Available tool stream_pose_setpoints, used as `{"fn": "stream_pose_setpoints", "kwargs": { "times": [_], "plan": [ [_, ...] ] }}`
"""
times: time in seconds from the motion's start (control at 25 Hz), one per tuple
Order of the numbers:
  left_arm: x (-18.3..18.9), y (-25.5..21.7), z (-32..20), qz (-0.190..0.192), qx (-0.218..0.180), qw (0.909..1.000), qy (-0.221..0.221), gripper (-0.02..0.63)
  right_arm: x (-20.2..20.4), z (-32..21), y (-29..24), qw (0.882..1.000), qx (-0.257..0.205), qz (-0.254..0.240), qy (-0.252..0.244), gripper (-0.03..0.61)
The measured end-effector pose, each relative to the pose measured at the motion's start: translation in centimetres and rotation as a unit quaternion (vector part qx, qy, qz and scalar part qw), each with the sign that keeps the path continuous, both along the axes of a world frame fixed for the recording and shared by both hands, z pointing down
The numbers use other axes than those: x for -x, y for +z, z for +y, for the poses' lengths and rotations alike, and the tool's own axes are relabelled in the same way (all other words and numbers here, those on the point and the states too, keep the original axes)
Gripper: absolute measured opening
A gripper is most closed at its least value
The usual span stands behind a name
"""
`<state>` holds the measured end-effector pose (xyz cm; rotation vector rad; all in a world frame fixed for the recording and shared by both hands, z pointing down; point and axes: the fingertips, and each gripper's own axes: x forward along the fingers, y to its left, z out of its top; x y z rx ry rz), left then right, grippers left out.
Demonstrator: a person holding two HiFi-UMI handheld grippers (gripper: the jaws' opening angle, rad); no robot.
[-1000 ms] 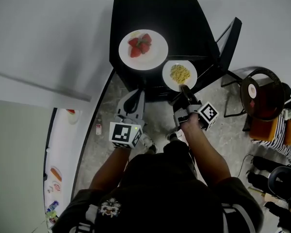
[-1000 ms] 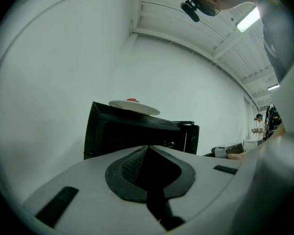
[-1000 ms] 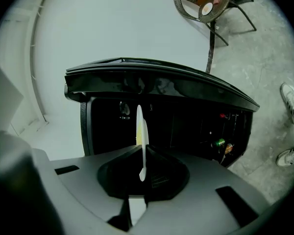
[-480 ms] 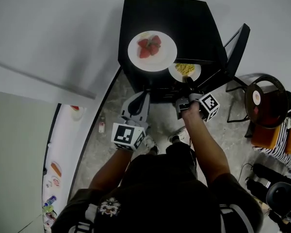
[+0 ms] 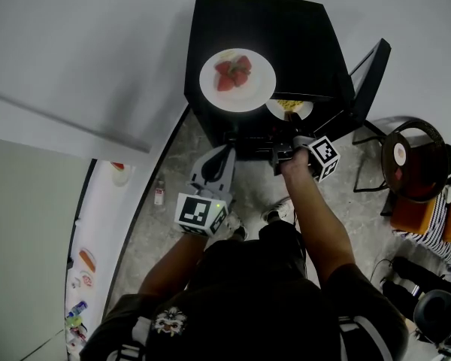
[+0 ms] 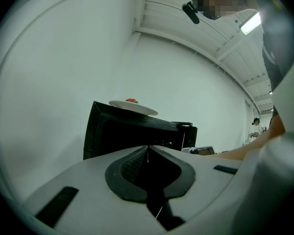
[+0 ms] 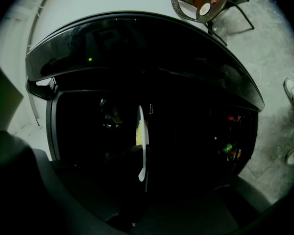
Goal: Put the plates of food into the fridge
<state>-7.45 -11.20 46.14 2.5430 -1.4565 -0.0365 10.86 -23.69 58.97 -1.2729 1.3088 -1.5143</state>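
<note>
The small plate (image 5: 289, 109) with its heap of yellow food (image 5: 286, 104) sits at the mouth of the black fridge (image 5: 263, 28), most of it already under the fridge's top edge in the head view and only its near part showing. It is pinched by its near rim in the jaws of the right gripper (image 5: 292, 119), which are closed narrowly on it. In the right gripper view the plate (image 7: 142, 141) shows edge-on as a thin white line running straight out from between the dark jaws of that gripper (image 7: 140, 180) into the dark inside of the fridge (image 7: 186, 111), with the yellow food (image 7: 138, 134) on one face. A few small coloured things glint deeper in the fridge, too dim to name. The fridge door (image 5: 370, 70) stands open at the right. On top of the fridge lies a larger white plate (image 5: 237, 95) with strawberries (image 5: 233, 72), well apart from both grippers. The left gripper (image 5: 225, 150) hangs in front of the fridge, left of the right one, pointing at its front. In its own view the jaws of the left gripper (image 6: 147, 148) are pressed together with nothing between them, and the big plate (image 6: 133, 106) shows above them on the fridge (image 6: 132, 131). A round chair (image 5: 410, 153) stands on the grey floor (image 5: 338, 201) off to the right.
</note>
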Motion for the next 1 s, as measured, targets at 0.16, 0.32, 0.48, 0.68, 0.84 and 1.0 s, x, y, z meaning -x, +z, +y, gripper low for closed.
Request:
{"fn": "stream_pose_setpoints", "kwargs": {
  "times": [0.16,0.32,0.48,0.68,0.84,1.0],
  "plan": [
    [-0.4,0.2,0.0,0.005,-0.002,1.0,0.007,0.021,-0.2,-0.5,0.2,1.0,-0.003,0.003,0.002,0.034],
    [-0.5,0.2,0.0,0.006,0.004,1.0,0.005,0.021,-0.2,-0.8,0.0,1.0,-0.004,0.005,0.005,0.035],
    [-1.0,0.1,0.2,0.004,0.005,0.9999,0.009,0.021,-0.4,-0.8,-0.5,1.0,-0.003,0.029,0.01,0.035],
    [-1.3,0.2,0.3,0.003,0.005,0.9999,0.011,0.021,-1.0,-0.5,-1.3,0.998,-0.015,0.066,0.009,0.146],
    [-1.2,0.0,0.1,0.0,0.003,1.0,0.007,0.021,-1.2,0.9,-2.6,0.994,-0.035,0.107,-0.004,0.15],
    [-1.1,-0.3,0.0,-0.005,-0.001,1.0,0.008,0.021,-1.2,3.0,-4.9,0.984,-0.076,0.158,-0.022,0.152]
  ]
}}
